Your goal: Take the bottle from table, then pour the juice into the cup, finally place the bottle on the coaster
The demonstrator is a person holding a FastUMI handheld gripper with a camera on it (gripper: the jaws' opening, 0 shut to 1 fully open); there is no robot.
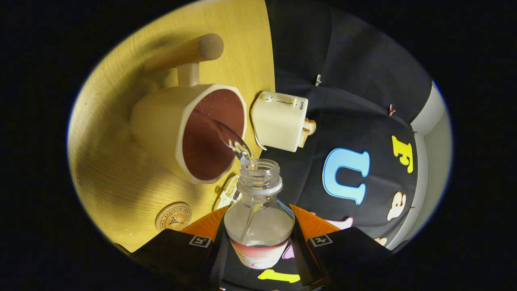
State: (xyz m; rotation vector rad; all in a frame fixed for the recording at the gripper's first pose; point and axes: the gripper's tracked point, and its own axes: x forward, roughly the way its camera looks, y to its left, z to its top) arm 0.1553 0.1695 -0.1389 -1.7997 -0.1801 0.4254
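Fingers are pinching the bottle from both sides, so our gripper is clamped on its clear body just above the label band. We are tipping the bottle hard toward the cup, and a clear stream is leaving its open, capless mouth and running over the cup's rim into the dark brown inside. We are judging this to be the middle step of the task, the pour itself. Clear liquid is sitting in the bottle's lower body, so there is more to give if we are wanting it. The cup is pale outside, with a wooden handle sticking out beyond it, and it is standing on the yellow wooden table.

Next we are needing to level the bottle so the stream stops cleanly, then carry it upright to the round coaster, which is lying on the table just beside our fingers and near the cup's base. Beyond the cup a cream toaster is holding a slice of toast; a small pale object beside the bottle's neck is too hidden to name.
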